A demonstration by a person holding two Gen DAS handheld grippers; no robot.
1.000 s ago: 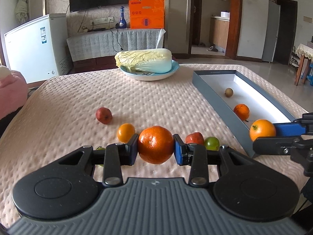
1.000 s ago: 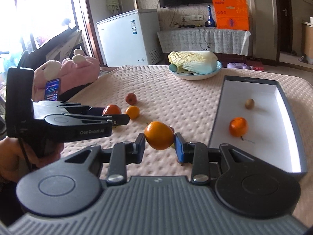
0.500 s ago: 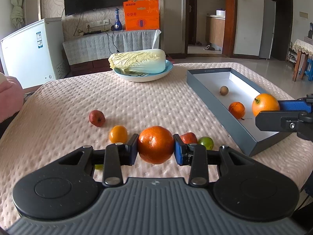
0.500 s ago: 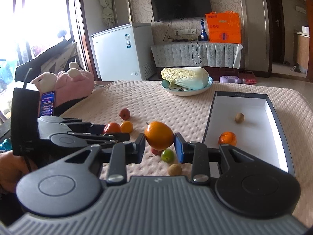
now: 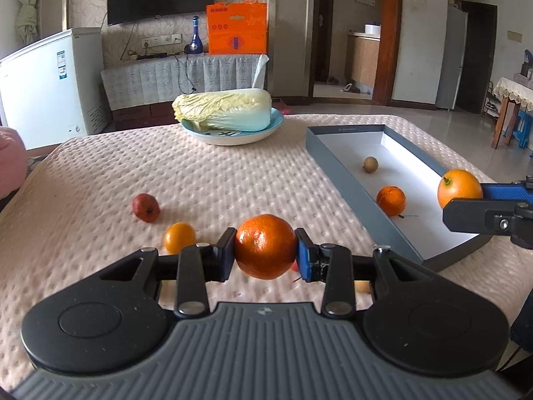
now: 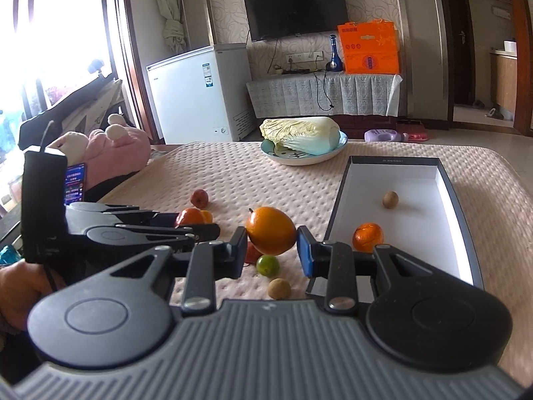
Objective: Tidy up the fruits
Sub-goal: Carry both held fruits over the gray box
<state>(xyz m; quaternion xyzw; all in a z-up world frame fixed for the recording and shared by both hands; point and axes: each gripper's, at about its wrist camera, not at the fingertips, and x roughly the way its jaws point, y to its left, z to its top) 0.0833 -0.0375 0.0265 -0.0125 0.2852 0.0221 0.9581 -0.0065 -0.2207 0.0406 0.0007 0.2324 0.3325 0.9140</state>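
My left gripper (image 5: 265, 253) is shut on a deep orange tangerine (image 5: 265, 246), held above the pink tablecloth. My right gripper (image 6: 271, 246) is shut on a smooth orange (image 6: 270, 235); in the left wrist view that orange (image 5: 459, 188) hangs over the near end of the grey box (image 5: 336, 166). The box (image 6: 336, 200) holds a tangerine (image 6: 368, 236) and a small brown fruit (image 6: 390, 199). Loose on the cloth are a red fruit (image 5: 145, 207), a small orange (image 5: 179, 237), a green fruit (image 6: 267, 265) and a brown fruit (image 6: 279, 288).
A blue plate (image 5: 233, 135) with a napa cabbage (image 5: 223, 108) stands at the far side of the table. A pink plush toy (image 6: 113, 148) lies off the left edge. A white freezer (image 5: 50, 83) and a covered side table stand behind.
Both grippers have risen and drawn back with their fruits. The right gripper's orange has moved from beside the box to over its near end.
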